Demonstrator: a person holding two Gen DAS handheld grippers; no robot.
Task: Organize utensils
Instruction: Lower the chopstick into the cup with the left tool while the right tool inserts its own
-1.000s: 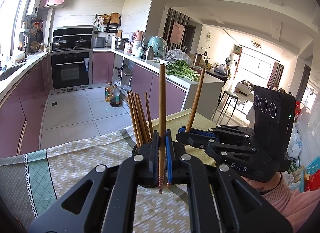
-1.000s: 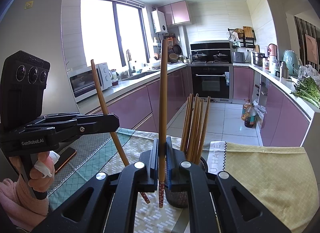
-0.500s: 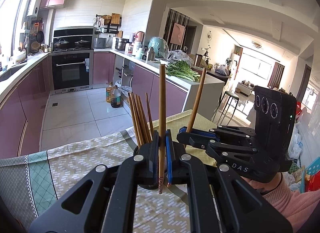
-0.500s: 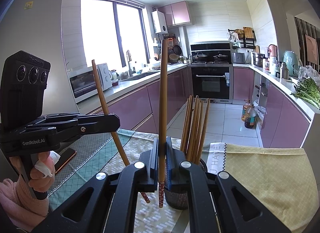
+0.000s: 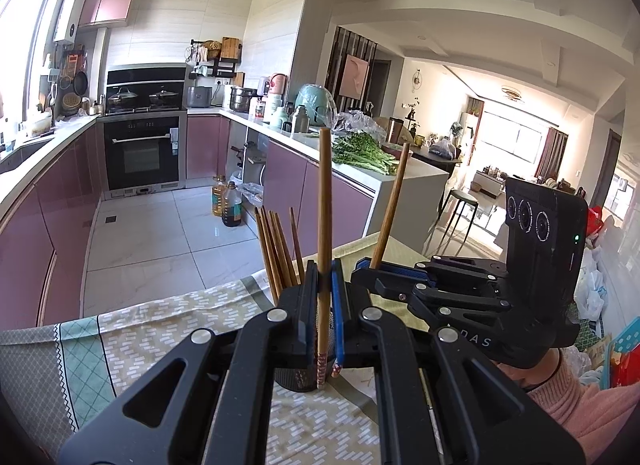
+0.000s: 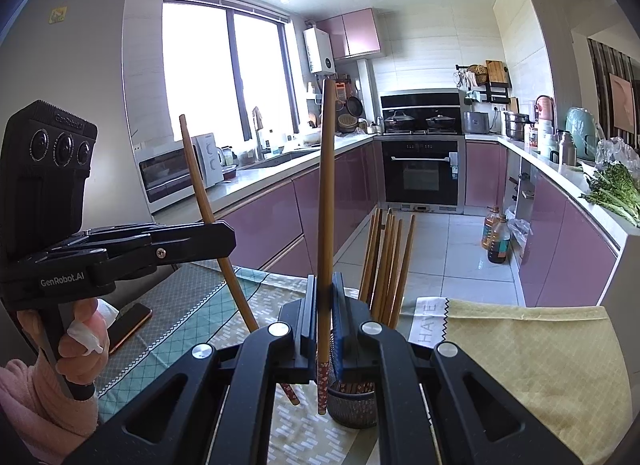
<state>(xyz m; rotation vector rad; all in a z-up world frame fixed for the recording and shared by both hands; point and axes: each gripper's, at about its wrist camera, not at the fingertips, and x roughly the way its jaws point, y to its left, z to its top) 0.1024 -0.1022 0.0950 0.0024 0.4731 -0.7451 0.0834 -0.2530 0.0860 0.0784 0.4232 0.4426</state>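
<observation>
Chopsticks, two: one upright, pinched by the left gripper (image 5: 325, 305); one (image 6: 326, 201) upright, pinched by the right gripper (image 6: 325, 321). Both beside the mesh holder (image 6: 354, 405), which stands on the patterned tablecloth (image 6: 192, 317) with more chopsticks (image 6: 386, 265) inside. Phone (image 6: 130, 323) nearby.

Bright daylight floods through the window (image 6: 228, 77) (blown out), fisheye edges dark.

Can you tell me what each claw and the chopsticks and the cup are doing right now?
left claw: shut on left chopstick
left chopstick: upright, above table
right claw: shut on right chopstick
right chopstick: upright, beside holder
chopstick holder: standing, holding a bundle of chopsticks
oven: door closed
</observation>
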